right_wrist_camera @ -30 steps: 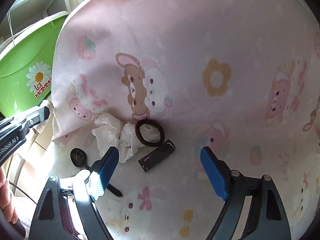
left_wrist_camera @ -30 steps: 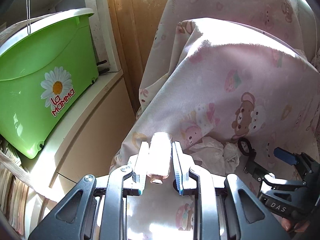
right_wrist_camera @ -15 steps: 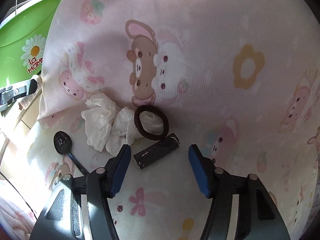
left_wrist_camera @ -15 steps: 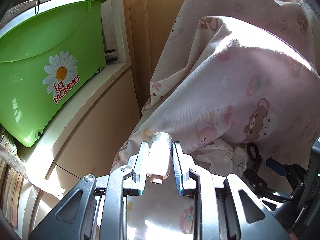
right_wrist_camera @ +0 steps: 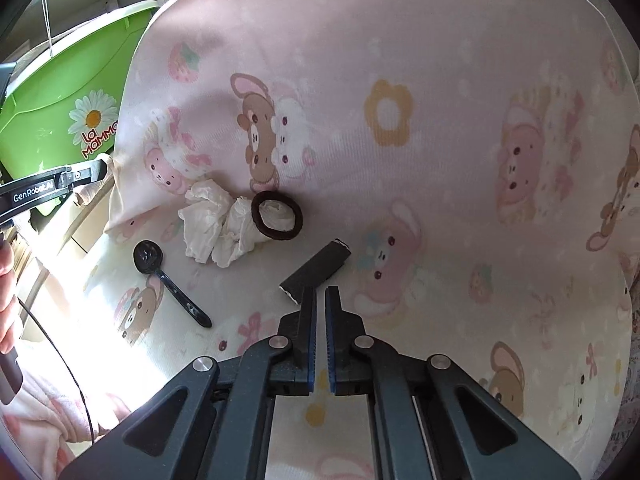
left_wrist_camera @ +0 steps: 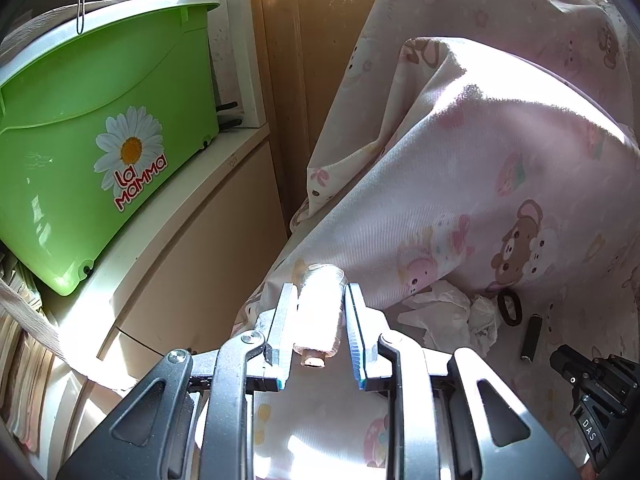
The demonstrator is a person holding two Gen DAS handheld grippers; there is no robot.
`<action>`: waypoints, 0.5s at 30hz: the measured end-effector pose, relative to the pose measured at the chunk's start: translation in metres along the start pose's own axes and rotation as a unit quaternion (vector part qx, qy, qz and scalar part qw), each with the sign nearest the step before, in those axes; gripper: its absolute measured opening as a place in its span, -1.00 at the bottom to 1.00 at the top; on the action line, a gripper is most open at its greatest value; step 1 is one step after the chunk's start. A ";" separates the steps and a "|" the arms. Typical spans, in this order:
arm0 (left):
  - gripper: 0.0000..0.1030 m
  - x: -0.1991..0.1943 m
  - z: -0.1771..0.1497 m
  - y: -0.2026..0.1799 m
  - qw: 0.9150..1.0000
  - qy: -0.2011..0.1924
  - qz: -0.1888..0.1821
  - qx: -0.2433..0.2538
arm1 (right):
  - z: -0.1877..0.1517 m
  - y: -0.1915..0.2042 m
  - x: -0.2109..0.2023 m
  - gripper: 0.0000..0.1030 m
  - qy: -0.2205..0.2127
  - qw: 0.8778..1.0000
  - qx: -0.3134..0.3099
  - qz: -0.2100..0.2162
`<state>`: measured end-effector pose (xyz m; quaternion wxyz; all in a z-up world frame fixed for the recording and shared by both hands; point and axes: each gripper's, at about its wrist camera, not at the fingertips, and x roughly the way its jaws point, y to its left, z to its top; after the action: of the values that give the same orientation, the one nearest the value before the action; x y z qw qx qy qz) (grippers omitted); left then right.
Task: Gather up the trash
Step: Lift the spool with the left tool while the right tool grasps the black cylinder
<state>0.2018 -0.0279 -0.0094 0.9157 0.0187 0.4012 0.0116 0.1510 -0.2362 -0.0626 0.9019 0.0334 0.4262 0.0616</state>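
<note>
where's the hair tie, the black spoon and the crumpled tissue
hair tie [right_wrist_camera: 277, 216], right wrist view, on the lower band of the loop
black spoon [right_wrist_camera: 147, 256], right wrist view, on its bowl
crumpled tissue [right_wrist_camera: 208, 220], right wrist view, on the left wad

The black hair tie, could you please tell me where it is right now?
In the right wrist view the black hair tie lies left of centre on the pink sheet, resting against the crumpled tissue, just above the black wrapper.

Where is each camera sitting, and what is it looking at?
Left wrist: sits on the left hand-held gripper, looking past its held small bottle toward the green bucket; the right hand-held gripper's edge shows.
Right wrist: sits on the right hand-held gripper, looking down at the black wrapper and spoon.
Both see the crumpled tissue and hair tie.
</note>
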 end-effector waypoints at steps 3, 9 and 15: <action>-0.56 -0.002 -0.001 0.000 1.000 -0.001 -0.002 0.002 | -0.004 -0.015 -0.010 -0.90 -0.003 1.000 0.010 0.013; -0.56 0.000 -0.002 0.001 1.000 0.005 -0.005 0.001 | 0.001 -0.014 -0.002 0.07 -0.011 0.999 0.041 0.022; -0.56 0.000 0.000 0.000 1.000 0.005 -0.009 0.004 | 0.009 0.015 0.021 0.10 -0.017 0.999 0.003 -0.038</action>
<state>0.2016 -0.0279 -0.0094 0.9138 0.0183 0.4058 0.0018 0.1700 -0.2184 -0.0709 0.9106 0.0207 0.4120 0.0260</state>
